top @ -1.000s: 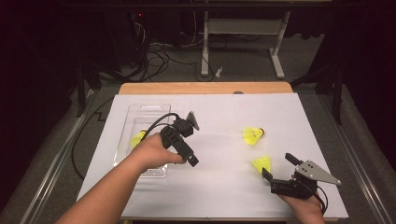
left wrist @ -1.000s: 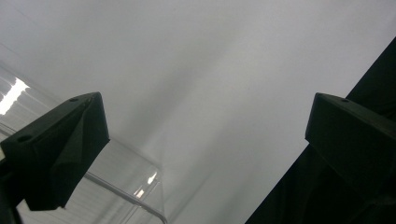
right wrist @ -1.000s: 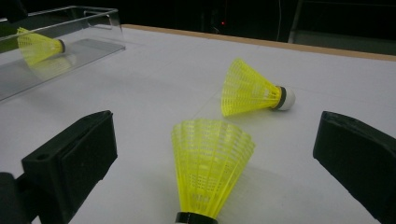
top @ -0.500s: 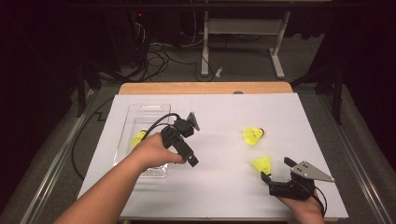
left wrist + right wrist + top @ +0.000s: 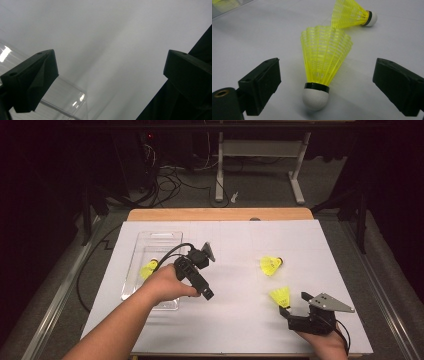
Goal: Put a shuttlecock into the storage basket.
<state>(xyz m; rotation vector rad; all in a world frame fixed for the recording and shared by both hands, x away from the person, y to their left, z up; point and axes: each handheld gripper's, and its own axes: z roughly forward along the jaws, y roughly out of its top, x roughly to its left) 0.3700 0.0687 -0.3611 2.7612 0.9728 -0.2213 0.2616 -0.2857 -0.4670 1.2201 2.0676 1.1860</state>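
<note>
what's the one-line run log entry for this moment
right gripper: open, jaws just closing, astride near shuttlecock, not gripping | left gripper: open, beside clear tray | far shuttlecock: on table

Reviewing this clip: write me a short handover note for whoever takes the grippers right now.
Right gripper: open; its jaws have just been closing around the near shuttlecock, cork toward the gripper, pads not yet touching.
Left gripper: open, holding nothing, beside the clear tray.
Done: one shuttlecock in the tray.
Left: grip the near one and move it, presumably to the tray, then the far shuttlecock lying on the white table.
</note>
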